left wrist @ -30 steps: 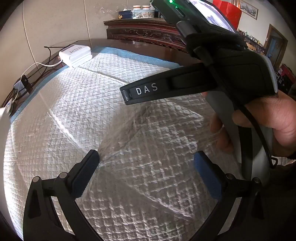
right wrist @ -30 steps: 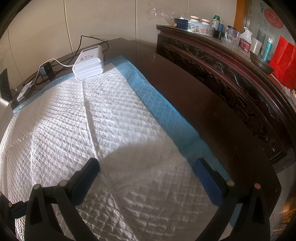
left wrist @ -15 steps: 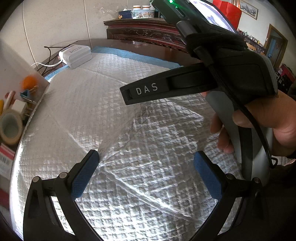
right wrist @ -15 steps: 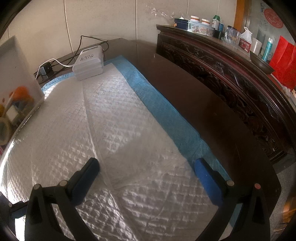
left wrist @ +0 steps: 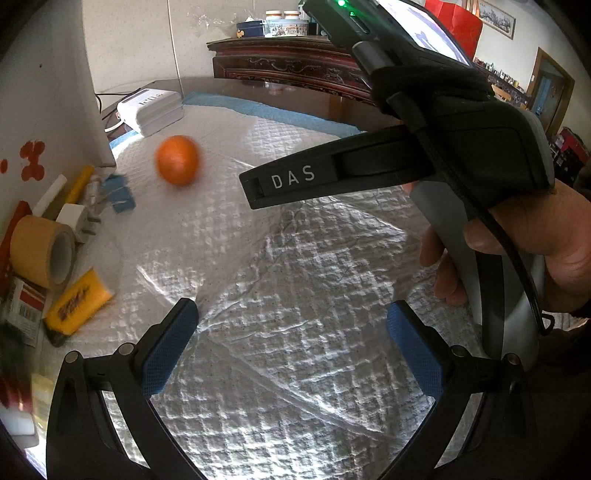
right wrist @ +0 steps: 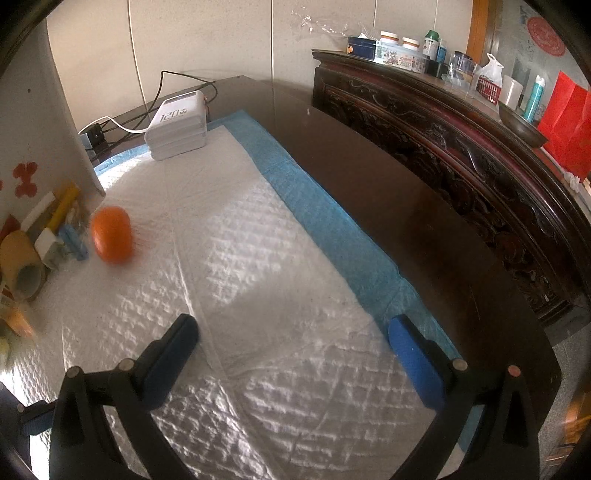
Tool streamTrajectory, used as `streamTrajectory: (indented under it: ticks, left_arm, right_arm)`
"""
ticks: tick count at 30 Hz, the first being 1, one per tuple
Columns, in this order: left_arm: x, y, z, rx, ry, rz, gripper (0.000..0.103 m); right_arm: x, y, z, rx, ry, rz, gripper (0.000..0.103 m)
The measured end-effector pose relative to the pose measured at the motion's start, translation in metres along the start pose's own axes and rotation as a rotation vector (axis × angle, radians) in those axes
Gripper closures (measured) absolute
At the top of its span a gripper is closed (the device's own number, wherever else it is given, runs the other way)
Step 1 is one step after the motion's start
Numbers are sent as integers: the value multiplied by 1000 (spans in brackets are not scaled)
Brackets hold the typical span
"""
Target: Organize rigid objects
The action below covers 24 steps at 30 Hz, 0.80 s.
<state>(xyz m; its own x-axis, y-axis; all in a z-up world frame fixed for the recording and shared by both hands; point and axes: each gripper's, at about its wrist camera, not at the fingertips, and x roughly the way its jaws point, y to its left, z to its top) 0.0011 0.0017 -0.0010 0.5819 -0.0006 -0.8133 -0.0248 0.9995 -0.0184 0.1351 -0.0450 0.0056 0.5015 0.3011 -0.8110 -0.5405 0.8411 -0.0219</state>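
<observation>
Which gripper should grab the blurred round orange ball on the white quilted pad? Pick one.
Left, probably. The left gripper is open and empty, and the orange ball and spilled clutter lie toward its side; the right gripper, also open, sits farther over, near the pad's blue edge.

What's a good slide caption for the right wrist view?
Open right gripper over white pad; blurred orange ball beside spilled clutter.

You are in a lived-in home room: a carved dark-wood sideboard (right wrist: 461, 122) along the wall carries jars and tins (right wrist: 400, 46), a red paper bag (right wrist: 565, 118) leans at its right end, and a framed picture (left wrist: 495, 18) hangs near a doorway (left wrist: 550, 96).
</observation>
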Motion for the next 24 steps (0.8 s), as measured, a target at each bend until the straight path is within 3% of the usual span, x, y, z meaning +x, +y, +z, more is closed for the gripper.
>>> streamTrajectory:
  ticks: [24]
  left_arm:
    - [-1, -2, 0, 0, 0, 0, 1]
  right_arm:
    - [1, 3, 0, 0, 0, 0, 0]
